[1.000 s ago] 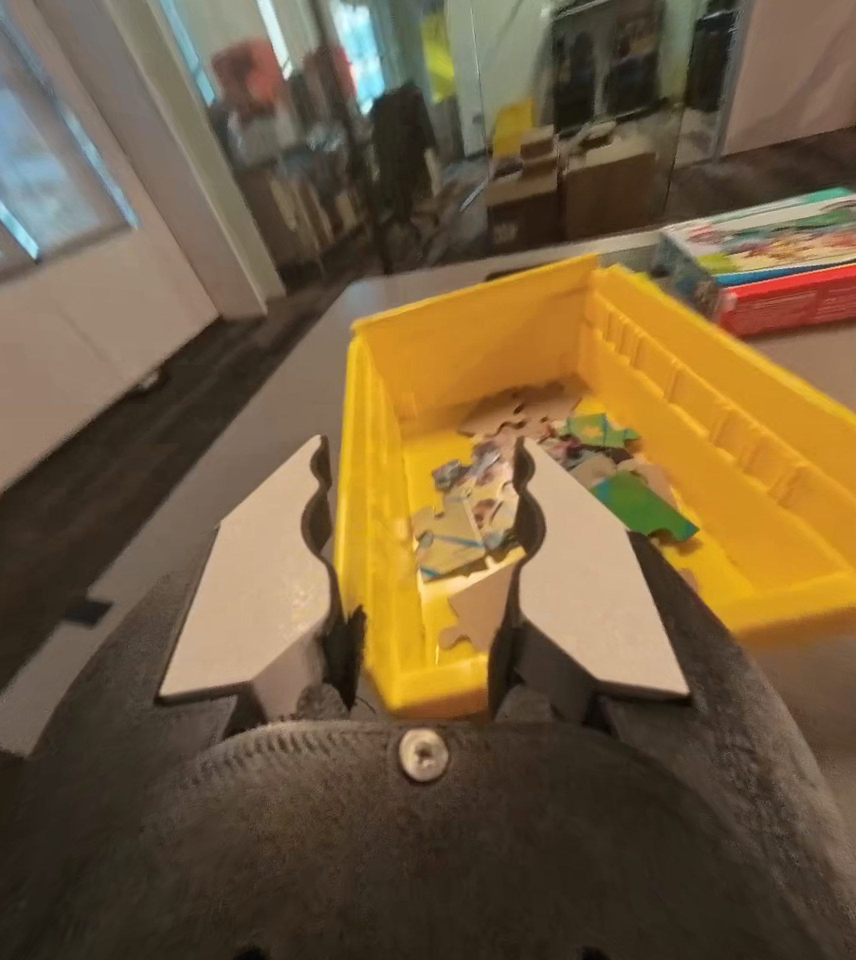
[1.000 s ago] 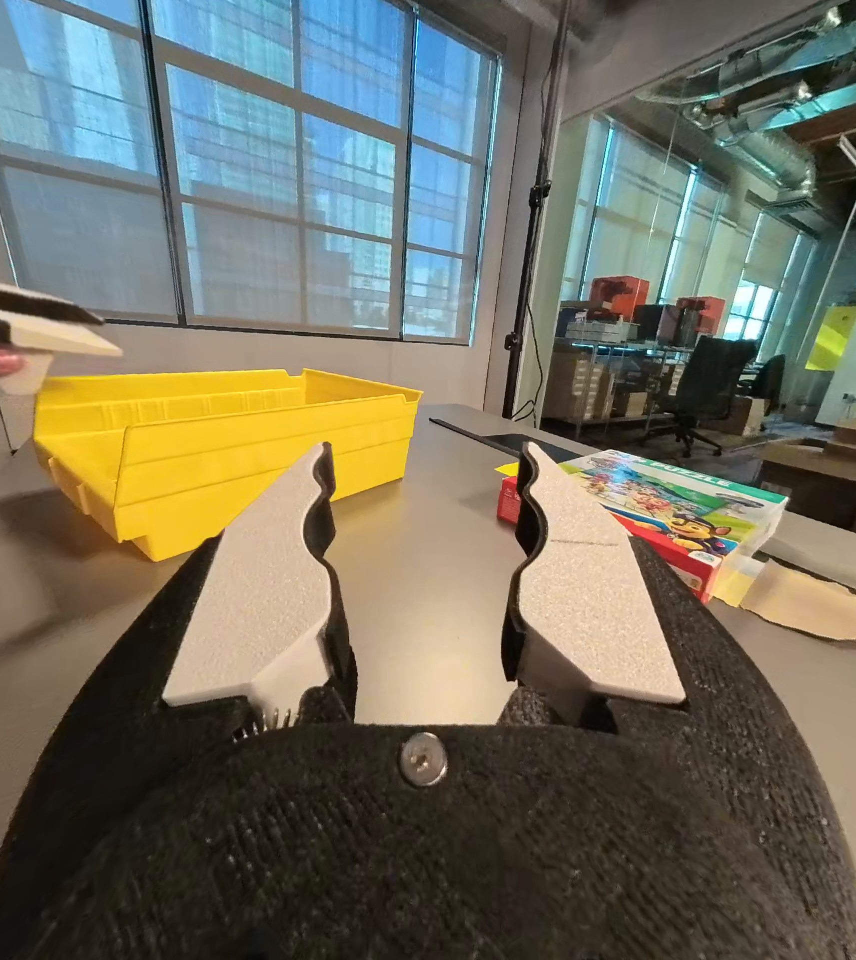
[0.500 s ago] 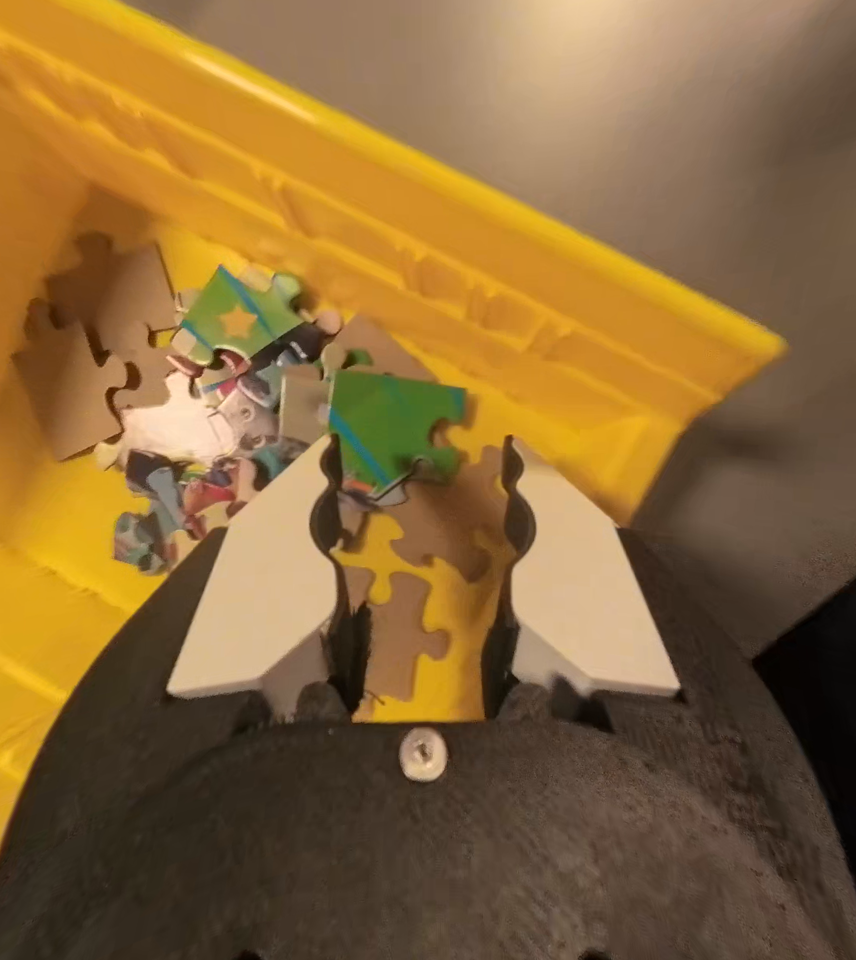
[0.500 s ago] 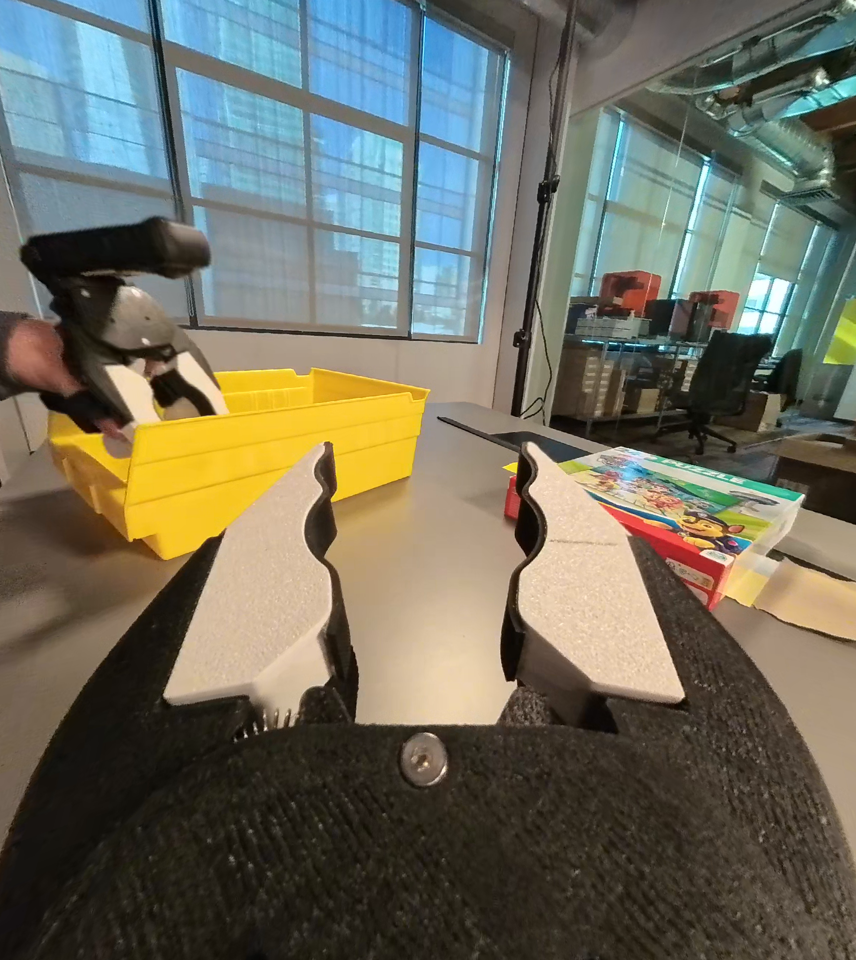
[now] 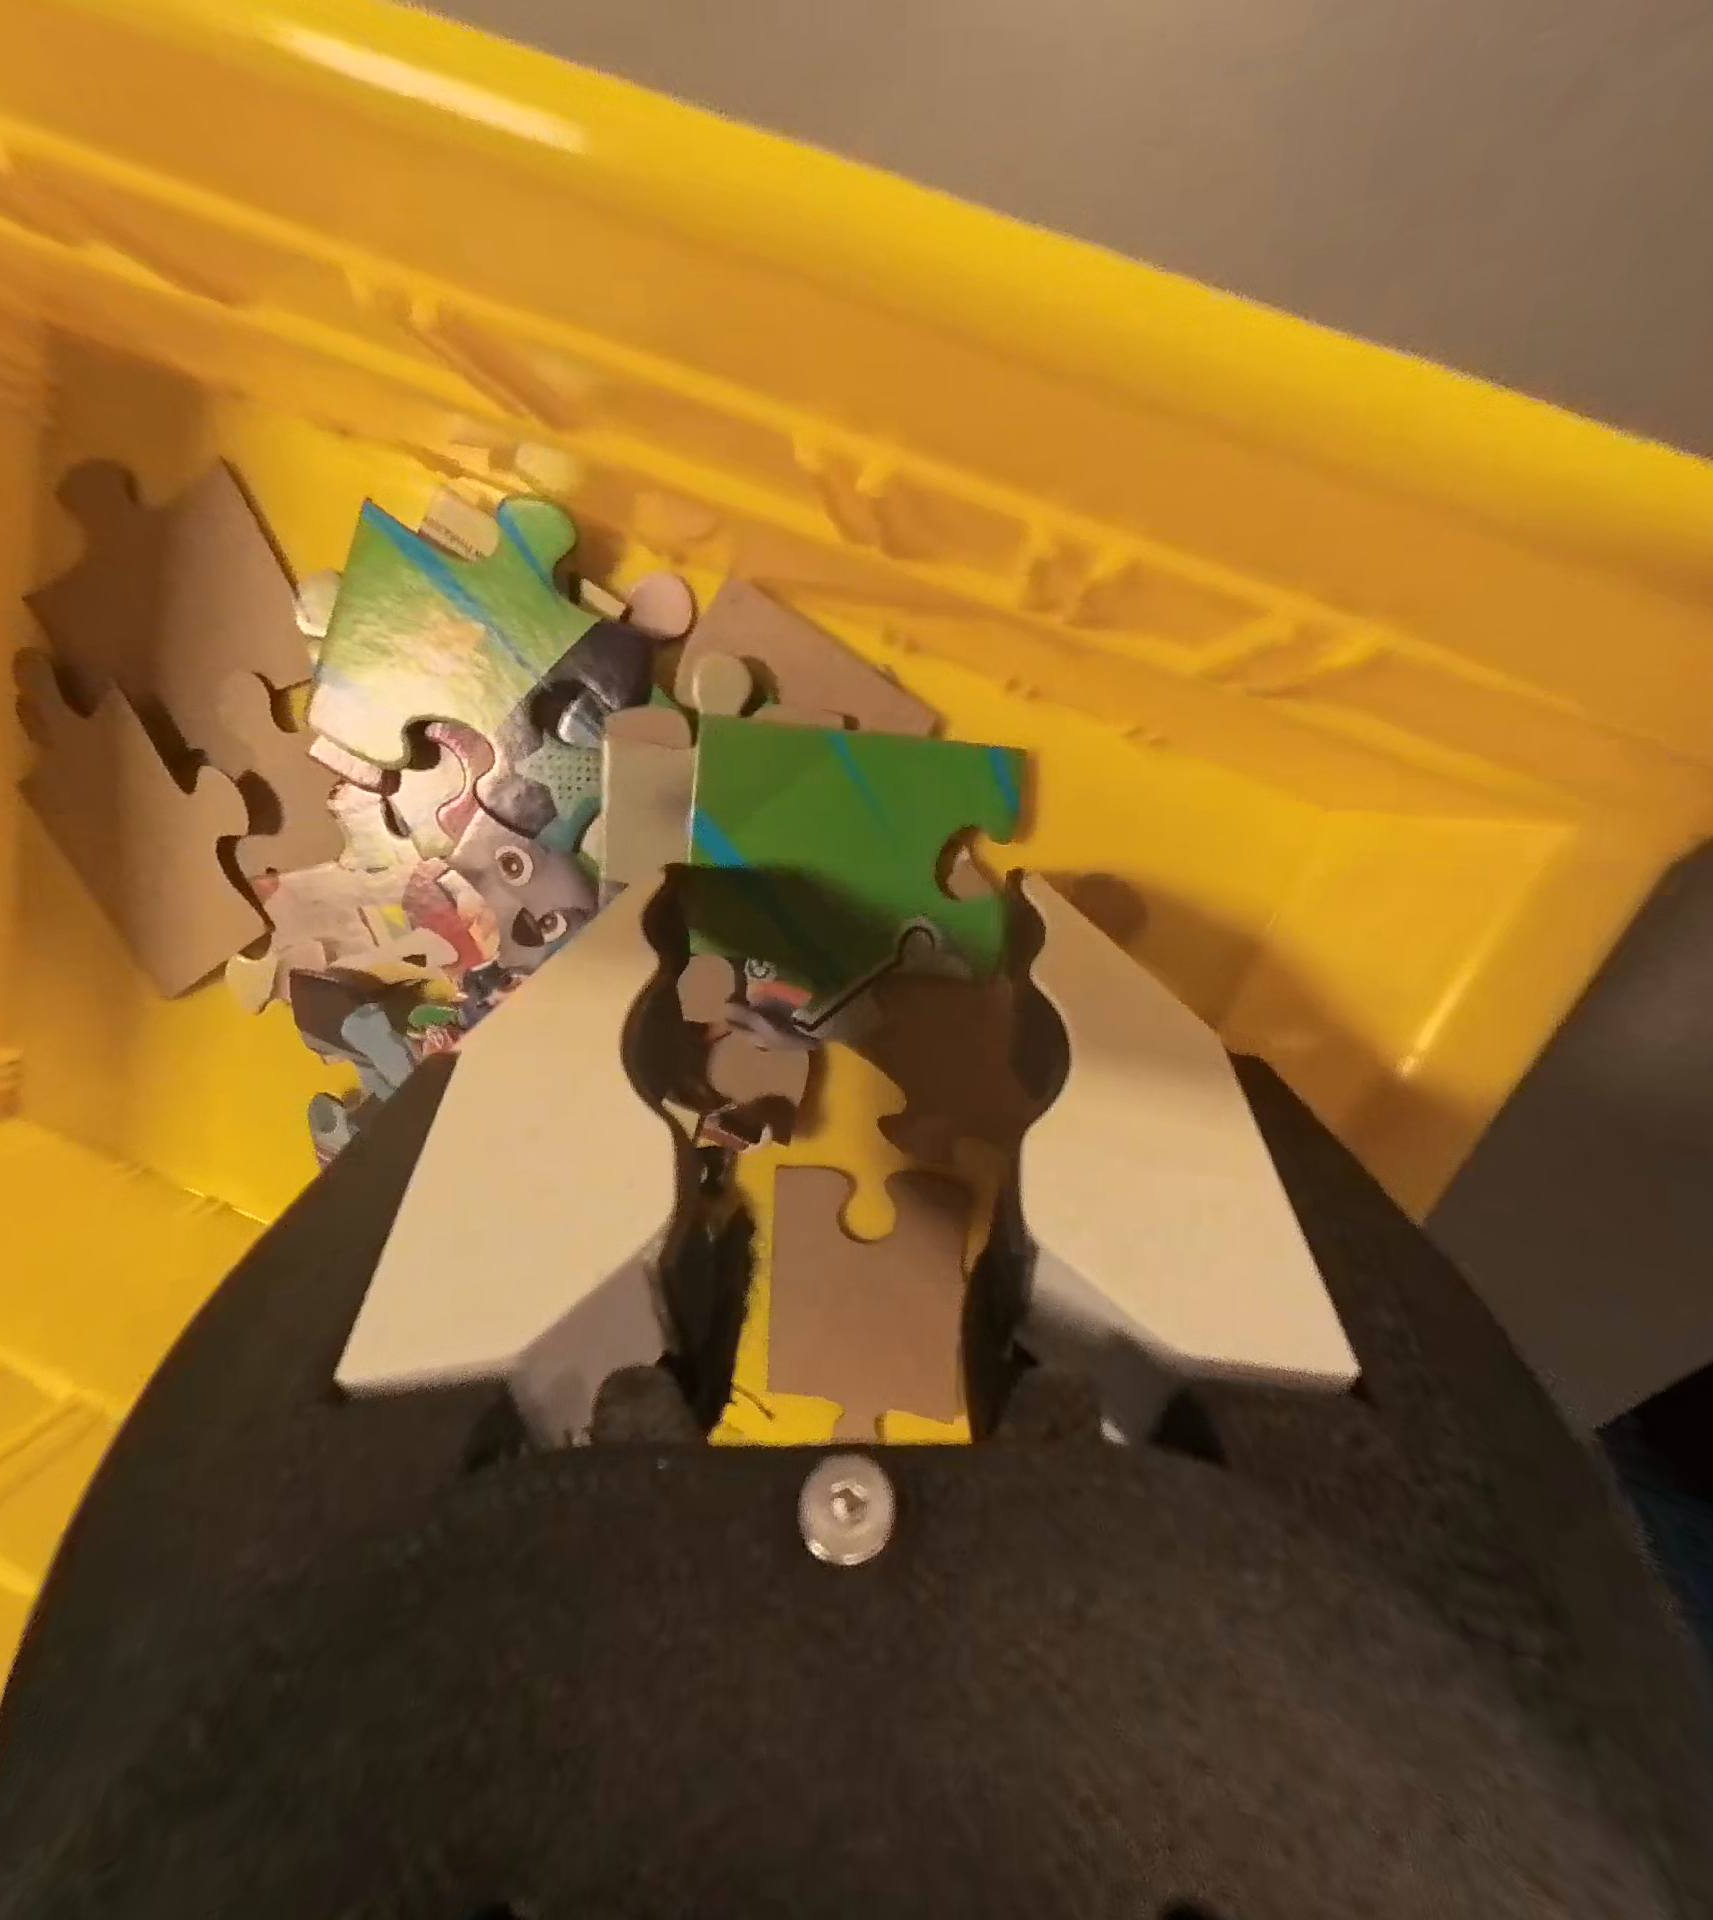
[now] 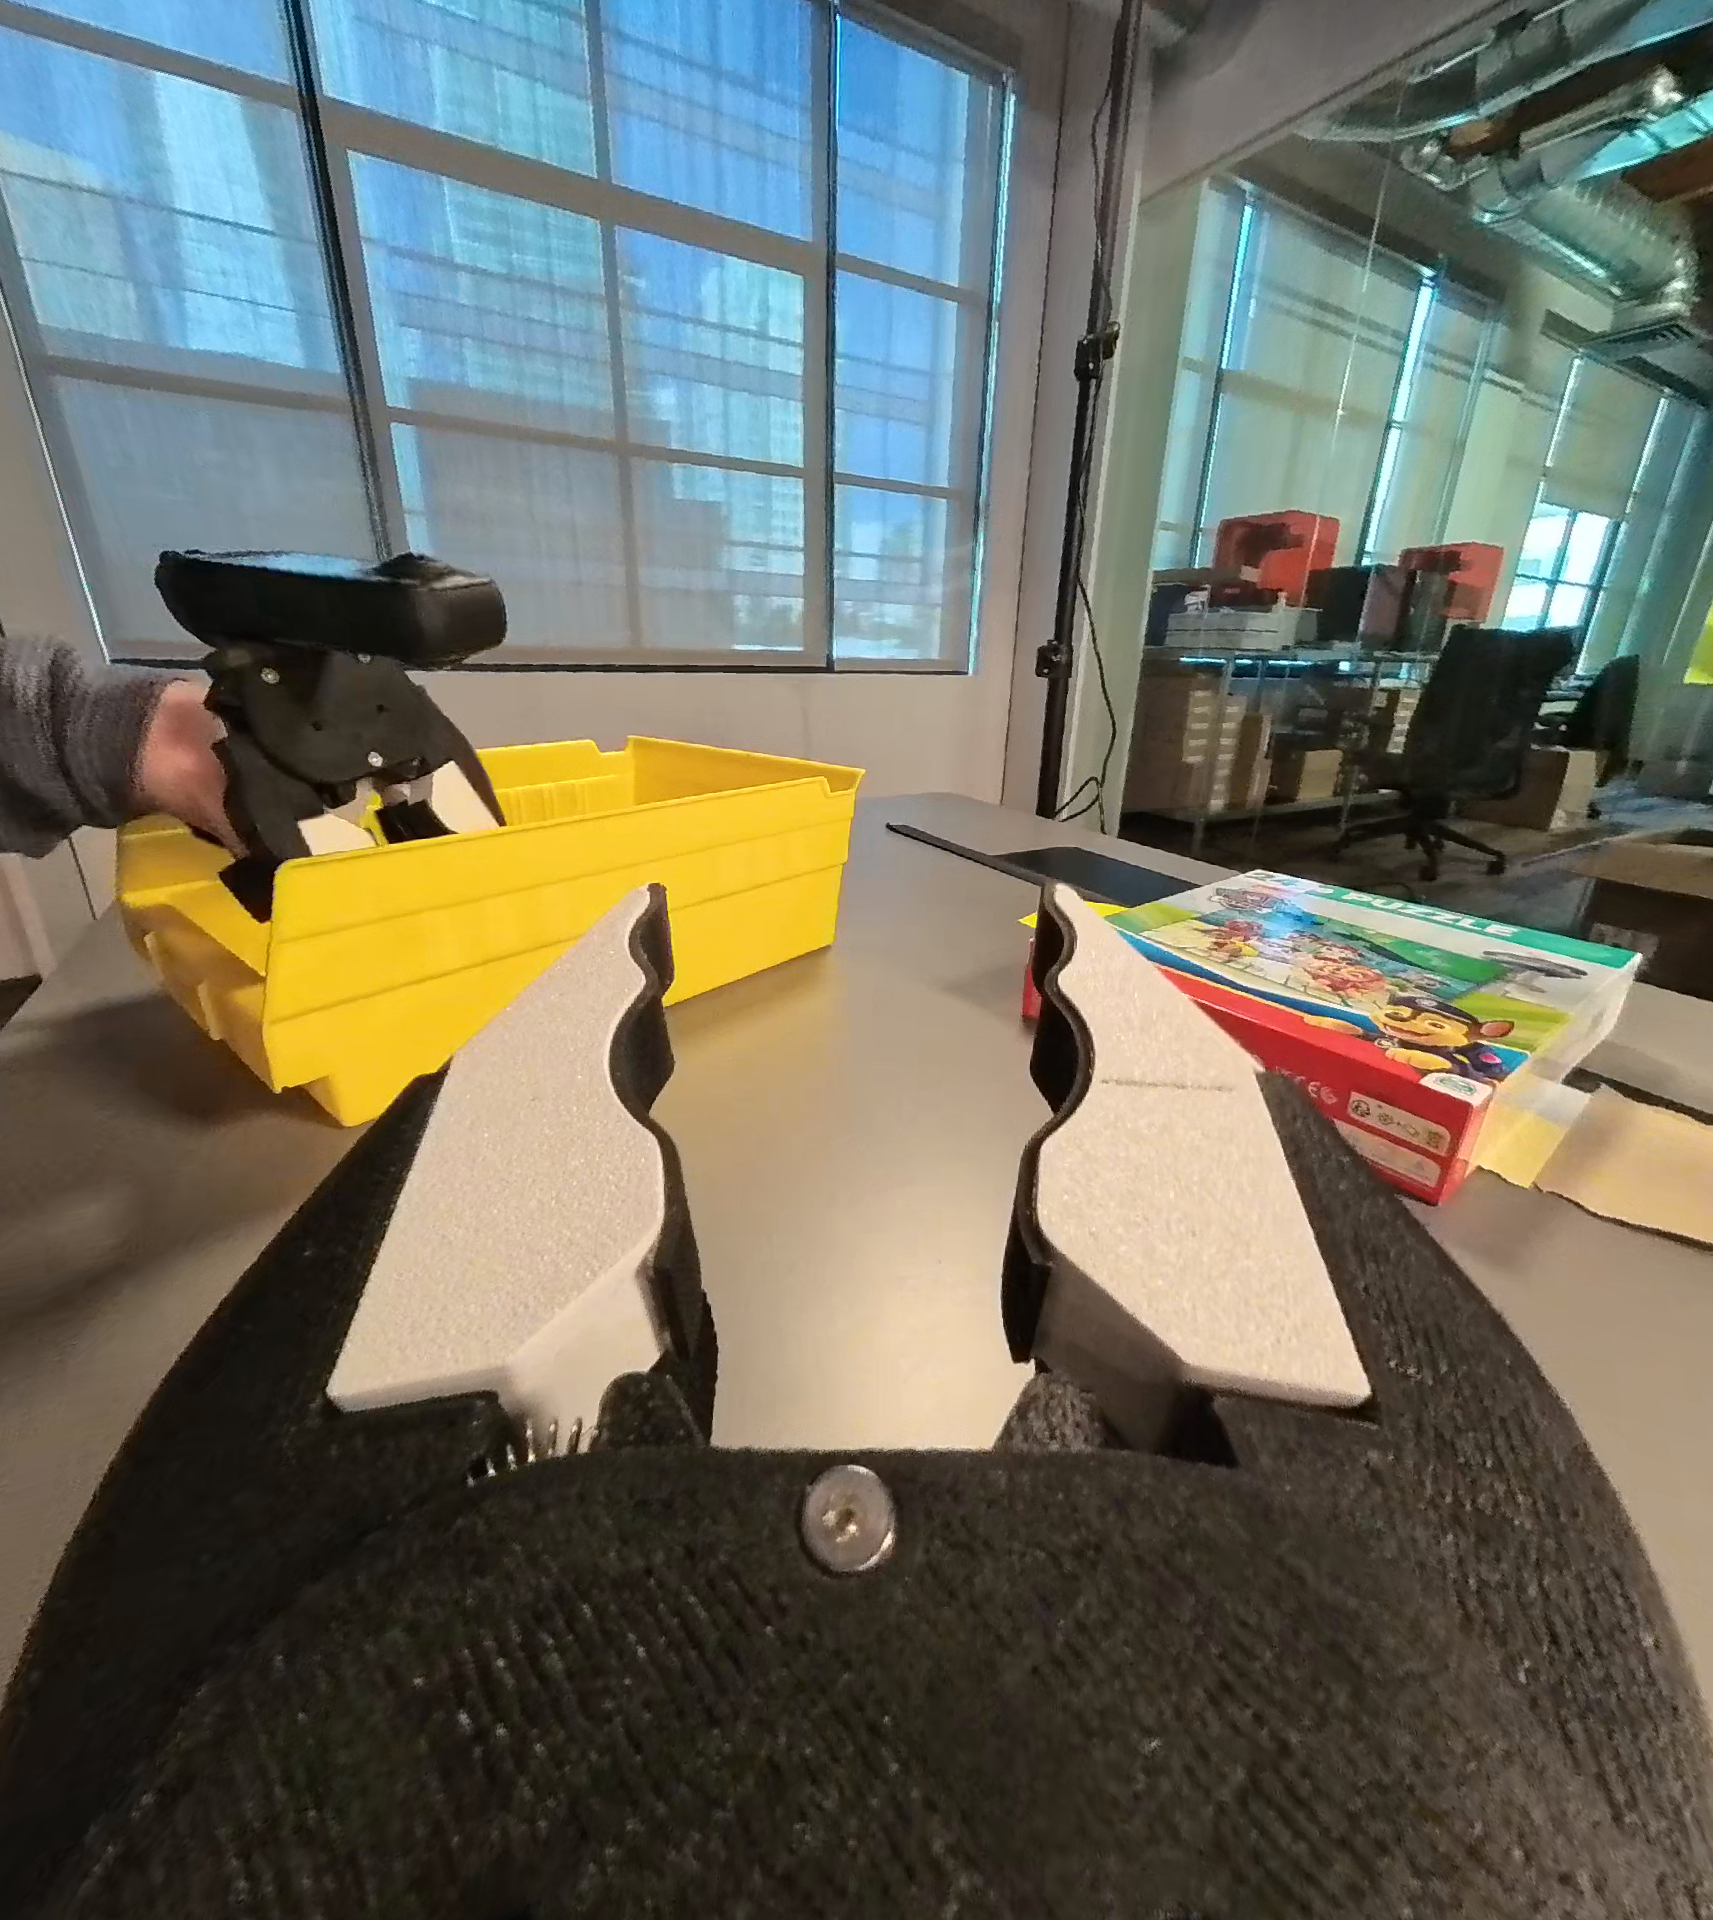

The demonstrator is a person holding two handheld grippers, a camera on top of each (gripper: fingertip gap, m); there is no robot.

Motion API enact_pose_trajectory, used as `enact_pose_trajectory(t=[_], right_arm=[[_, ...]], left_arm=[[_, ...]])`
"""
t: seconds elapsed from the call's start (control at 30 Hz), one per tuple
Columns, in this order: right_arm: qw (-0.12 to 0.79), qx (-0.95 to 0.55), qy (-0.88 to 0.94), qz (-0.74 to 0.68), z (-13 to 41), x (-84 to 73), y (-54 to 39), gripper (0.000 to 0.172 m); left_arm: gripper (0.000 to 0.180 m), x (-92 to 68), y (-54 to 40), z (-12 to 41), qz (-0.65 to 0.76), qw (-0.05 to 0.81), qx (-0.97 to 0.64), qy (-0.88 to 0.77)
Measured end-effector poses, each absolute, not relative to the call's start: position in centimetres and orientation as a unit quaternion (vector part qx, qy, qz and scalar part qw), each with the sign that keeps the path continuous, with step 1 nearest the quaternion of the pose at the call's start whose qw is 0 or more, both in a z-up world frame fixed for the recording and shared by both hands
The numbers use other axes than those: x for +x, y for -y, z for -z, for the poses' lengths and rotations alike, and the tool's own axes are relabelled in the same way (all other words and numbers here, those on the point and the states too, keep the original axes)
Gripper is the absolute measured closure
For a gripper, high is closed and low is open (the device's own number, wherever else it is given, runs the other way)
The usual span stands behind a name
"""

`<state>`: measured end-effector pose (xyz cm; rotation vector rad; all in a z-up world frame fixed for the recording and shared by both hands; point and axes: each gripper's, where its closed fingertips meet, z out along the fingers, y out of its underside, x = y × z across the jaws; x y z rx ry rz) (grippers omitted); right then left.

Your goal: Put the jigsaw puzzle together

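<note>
Left wrist view: close in, pitched steeply down into open yellow plastic bin (image 5: 935, 343), cardboard jigsaw pieces (image 5: 852, 821) right at fingertips, grey tabletop (image 5: 1351, 156) at top edge. Right wrist view: low over same grey tabletop (image 6: 852, 1091), near level, facing windows; bin (image 6: 540, 914) farther off at left, left gripper (image 6: 384, 821) dipping into it. Shared: bin and tabletop.

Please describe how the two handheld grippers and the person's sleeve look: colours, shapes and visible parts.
Each gripper, left and right, has two pale grey wedge-shaped fingers with wavy black inner pads, set in a rounded black textured body with one silver screw in the middle. Seen from the right wrist view, the left gripper has a black angular housing beneath a flat black top block. The person wears a grey knitted sleeve.
</note>
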<state>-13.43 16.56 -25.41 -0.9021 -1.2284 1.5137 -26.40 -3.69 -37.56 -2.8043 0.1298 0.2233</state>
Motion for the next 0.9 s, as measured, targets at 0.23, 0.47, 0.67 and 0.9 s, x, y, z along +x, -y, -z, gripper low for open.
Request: enact_pose_trajectory(t=[0.23, 0.47, 0.67, 0.9], right_arm=[[0.474, -0.373, 0.499, -0.622, 25.4, -13.3, -16.8, 0.103], [0.477, -0.377, 0.493, -0.622, 25.3, -13.2, -17.1, 0.103], [0.539, -0.352, 0.474, -0.601, 23.1, -11.3, -19.3, 0.104], [0.658, -0.346, 0.483, -0.462, 22.9, -8.9, -27.2, 0.106]], left_arm=[[0.133, -27.1, 3.7, 37.2, -0.124, 0.171, -0.975, -0.069], [0.133, -28.3, 3.5, 33.2, -0.175, 0.272, -0.946, -0.03], [0.133, -26.9, 1.5, 24.1, -0.219, 0.401, -0.889, -0.038], [0.133, -19.0, -8.5, 19.5, -0.174, 0.426, -0.879, -0.125]])
